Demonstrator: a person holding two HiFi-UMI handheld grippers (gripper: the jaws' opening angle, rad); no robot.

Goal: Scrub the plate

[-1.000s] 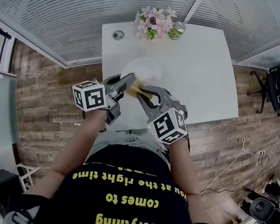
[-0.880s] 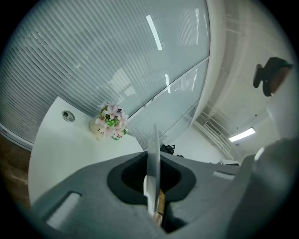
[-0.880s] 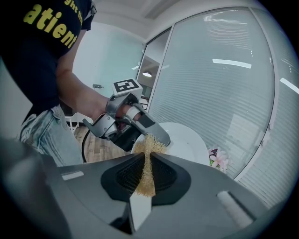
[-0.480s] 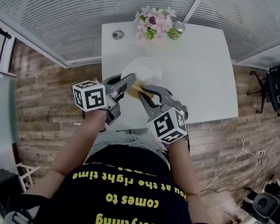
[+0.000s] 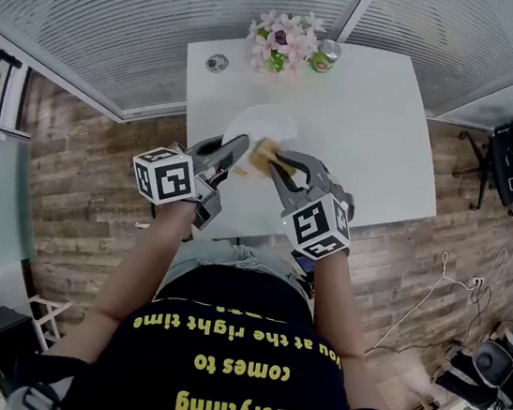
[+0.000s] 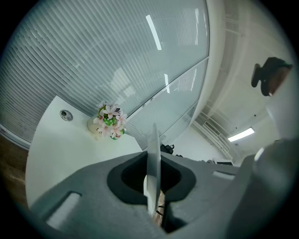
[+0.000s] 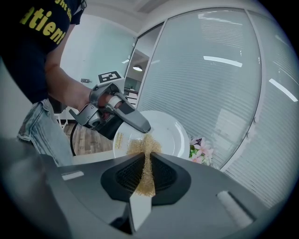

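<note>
closest to me, my right gripper (image 5: 279,163) is clamped on a tan mesh scourer (image 7: 145,164). in the last half second it has slid from beside my left gripper (image 5: 234,149) further onto the face of the white plate (image 7: 169,136). my left gripper hasn't shifted; its jaws are pinched tight on the plate's near rim, holding it tilted over the table (image 5: 370,139). i judge a scrub stroke is under way, with most of the face yet to cover. the left jaw tip sits just beside the scourer, so free room lies toward the far rim. beyond, the flower pot (image 5: 281,44) and green can (image 5: 325,55) stand well apart at the table's far edge.
</note>
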